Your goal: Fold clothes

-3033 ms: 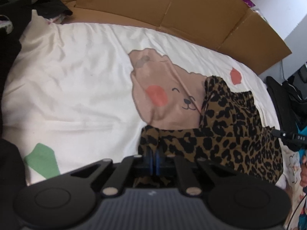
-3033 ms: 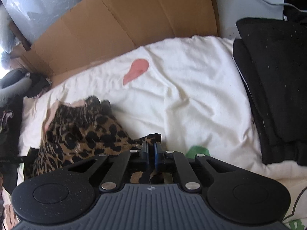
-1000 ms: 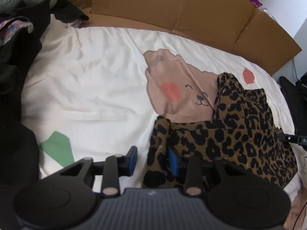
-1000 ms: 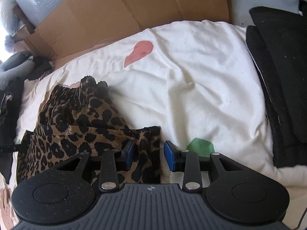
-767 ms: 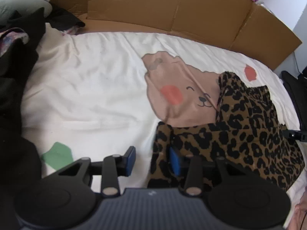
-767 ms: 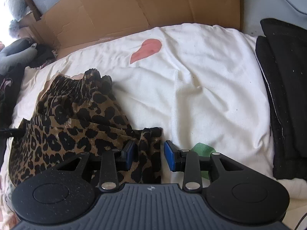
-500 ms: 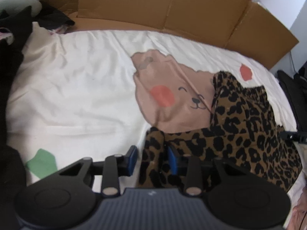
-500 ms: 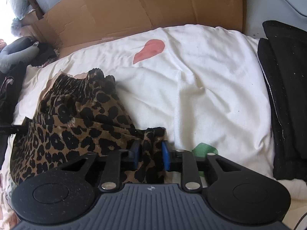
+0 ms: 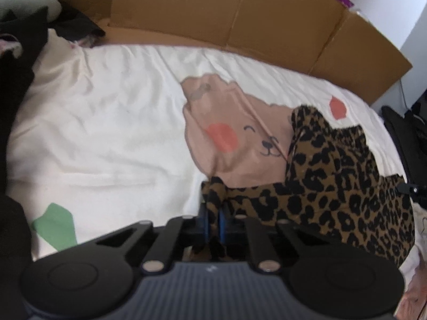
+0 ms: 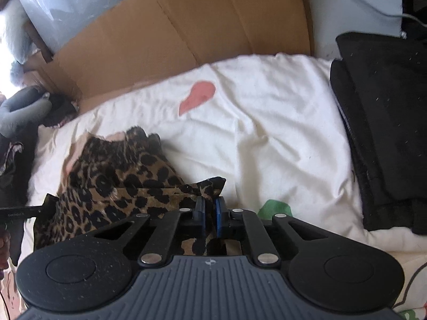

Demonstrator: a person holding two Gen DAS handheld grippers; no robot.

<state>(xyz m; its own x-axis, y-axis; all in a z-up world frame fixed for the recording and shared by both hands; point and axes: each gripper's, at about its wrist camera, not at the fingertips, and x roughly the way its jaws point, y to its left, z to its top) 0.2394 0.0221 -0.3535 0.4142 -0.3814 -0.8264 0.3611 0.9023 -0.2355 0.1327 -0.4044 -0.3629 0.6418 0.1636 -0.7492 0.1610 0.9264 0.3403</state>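
A leopard-print garment (image 9: 336, 178) lies bunched on a white bedsheet with a bear print (image 9: 234, 133). My left gripper (image 9: 212, 220) is shut on the garment's near left corner. In the right wrist view the same garment (image 10: 120, 176) spreads to the left, and my right gripper (image 10: 210, 214) is shut on its near right corner. The cloth between the jaws hides the pad faces.
Brown cardboard (image 9: 240, 18) stands along the bed's far edge. Dark clothes (image 9: 16, 61) are piled at the left. A stack of black folded clothes (image 10: 384, 122) sits at the right. White sheet (image 10: 280, 133) shows between garment and black stack.
Three seconds ago both grippers held the garment, then stood open around its corners one second ago. Both have since closed on those corners again.
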